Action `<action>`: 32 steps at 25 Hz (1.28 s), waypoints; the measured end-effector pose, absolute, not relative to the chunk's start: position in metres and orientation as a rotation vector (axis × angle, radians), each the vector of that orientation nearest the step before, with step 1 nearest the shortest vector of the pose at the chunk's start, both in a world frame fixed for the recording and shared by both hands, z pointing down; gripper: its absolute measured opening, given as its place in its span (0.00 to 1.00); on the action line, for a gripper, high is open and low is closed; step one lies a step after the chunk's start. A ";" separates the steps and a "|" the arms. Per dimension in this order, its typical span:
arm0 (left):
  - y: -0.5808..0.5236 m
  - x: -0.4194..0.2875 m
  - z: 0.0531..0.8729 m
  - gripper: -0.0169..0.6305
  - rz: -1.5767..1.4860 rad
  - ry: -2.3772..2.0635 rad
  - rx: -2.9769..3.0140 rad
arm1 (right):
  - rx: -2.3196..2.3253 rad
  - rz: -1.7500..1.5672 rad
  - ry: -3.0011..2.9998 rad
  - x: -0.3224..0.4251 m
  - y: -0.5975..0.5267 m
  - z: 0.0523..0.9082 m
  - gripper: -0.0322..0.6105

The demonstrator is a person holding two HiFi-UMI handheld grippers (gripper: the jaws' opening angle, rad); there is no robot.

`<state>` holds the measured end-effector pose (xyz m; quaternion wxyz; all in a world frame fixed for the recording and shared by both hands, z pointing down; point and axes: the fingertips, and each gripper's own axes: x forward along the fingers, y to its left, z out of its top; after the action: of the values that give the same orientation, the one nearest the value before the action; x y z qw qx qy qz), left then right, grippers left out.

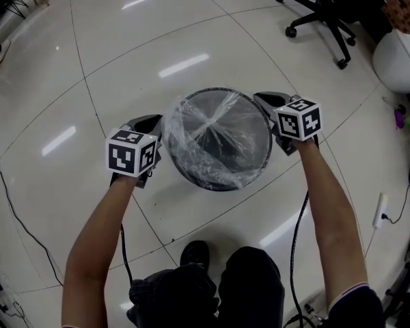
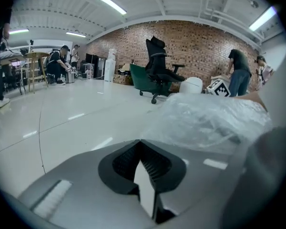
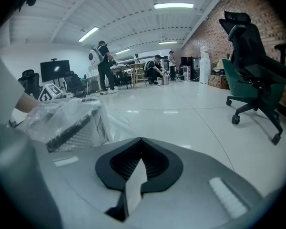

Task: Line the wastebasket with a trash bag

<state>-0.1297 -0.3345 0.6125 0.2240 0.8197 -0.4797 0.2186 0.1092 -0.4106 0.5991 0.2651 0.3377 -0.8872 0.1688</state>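
Both grippers flank the wastebasket (image 1: 212, 182) on the floor (image 1: 123, 46), your left gripper (image 1: 149, 121) and right gripper (image 1: 265, 98) on opposite sides. Their fingers (image 2: 121, 165) are pressed together with no film visible between them. The trash bag (image 1: 219, 125) drapes loosely over the mouth; you are probably placed to work it down evenly.
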 end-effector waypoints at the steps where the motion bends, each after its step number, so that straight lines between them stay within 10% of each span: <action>1: -0.333 -0.129 0.616 0.05 0.600 -1.321 2.256 | 0.911 0.471 -2.401 0.109 -0.408 0.604 0.05; 32: -0.293 -0.108 0.723 0.05 0.541 -1.209 2.104 | 0.954 0.755 -2.417 0.118 -0.359 0.705 0.05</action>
<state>-0.1077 -0.2932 0.7228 0.3217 0.8013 -0.4604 0.2060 0.1179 -0.3589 0.7051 0.2161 0.3443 -0.8720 0.2725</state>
